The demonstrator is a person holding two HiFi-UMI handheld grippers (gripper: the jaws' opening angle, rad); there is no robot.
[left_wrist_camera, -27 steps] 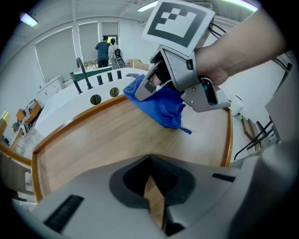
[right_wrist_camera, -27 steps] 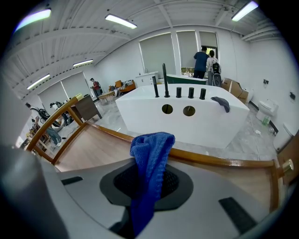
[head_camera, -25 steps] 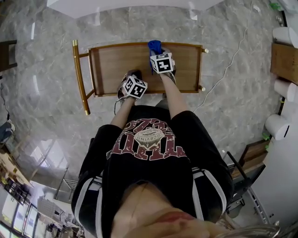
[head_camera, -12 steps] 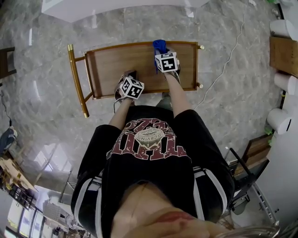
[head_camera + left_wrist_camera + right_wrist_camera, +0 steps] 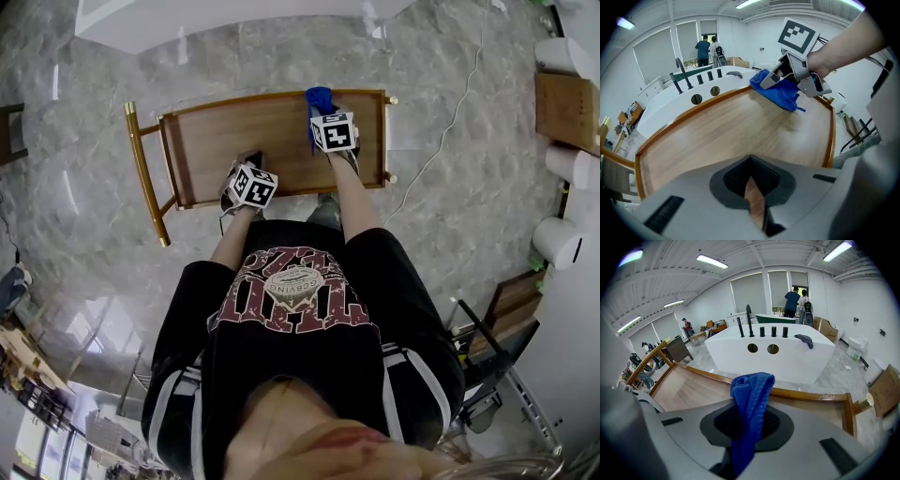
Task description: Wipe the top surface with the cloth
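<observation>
Since one second ago, the right gripper (image 5: pixel 322 112) has been moved along the far rim toward the right end of the desk (image 5: pixel 216 141), and the cloth (image 5: pixel 317 97) has been carried with it. The left gripper (image 5: pixel 246 164) has been kept at the same place by the near rim. The whole desk is also seen a little more to the left of the head view than before.

One floor (image 5: pixel 94 244) of grey, glossy marble tiles is seen under everything. One large white block (image 5: pixel 787 362) with smooth rounded sides stands just beyond the desk. Two round holes and five black upright fittings are counted on its top.

One desk is present. Its top is of light brown wood with visible grain, rectangular, and bordered by a raised, darker wooden rim. One golden metal handle (image 5: pixel 141 173), a round tube, is fixed at its left end.

Two grippers are held by the person, each with one cube of black and white square markers. The fingers of the right gripper are closed on the cloth, which is squeezed between them and stands up above them. The fingers of the left gripper are brought together at the tips, with nothing between them, low over the bare wood.

One cloth is counted: blue, knitted, soft and bunched. It is held at the far rim near the right end, and its hanging part touches the wooden top.
</observation>
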